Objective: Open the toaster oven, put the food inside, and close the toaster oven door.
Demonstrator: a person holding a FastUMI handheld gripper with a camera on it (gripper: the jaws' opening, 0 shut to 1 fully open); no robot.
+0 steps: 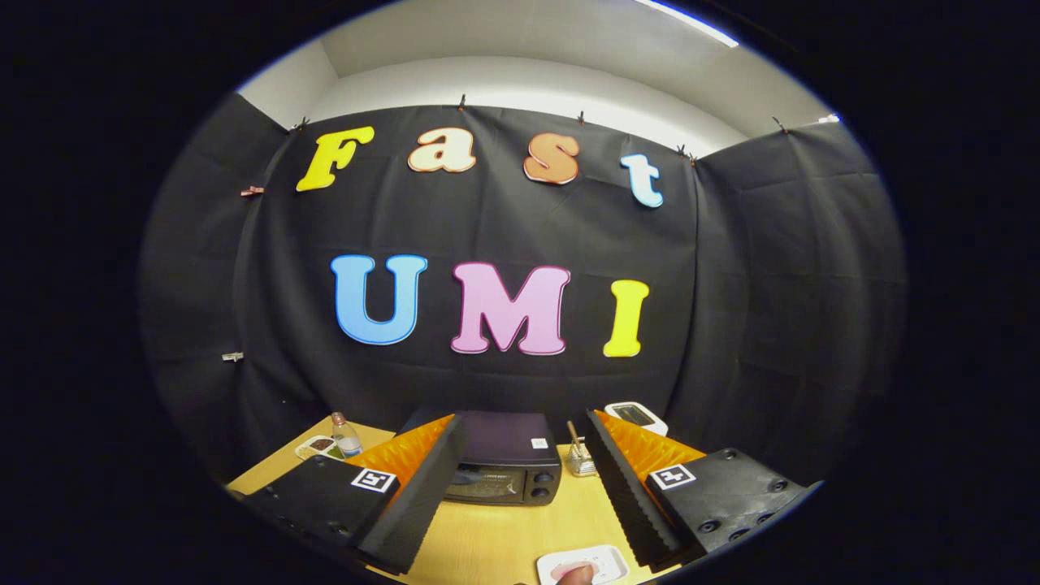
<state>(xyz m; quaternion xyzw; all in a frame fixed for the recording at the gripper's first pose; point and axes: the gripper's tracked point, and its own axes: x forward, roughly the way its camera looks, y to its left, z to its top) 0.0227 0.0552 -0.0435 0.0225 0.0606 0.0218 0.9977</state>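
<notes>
Beyond the spread tongs, toaster oven shut on the bench.
Food waits near, on its white tray.

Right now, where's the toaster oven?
In the gripper view the toaster oven sits on the wooden table beyond the open gripper, framed between its fingers, with a small glass holder just to its right.

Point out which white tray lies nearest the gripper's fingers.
The white tray holding pink food, between the open gripper's fingers on the wooden table; the other tray lies beside the bottle.
</notes>
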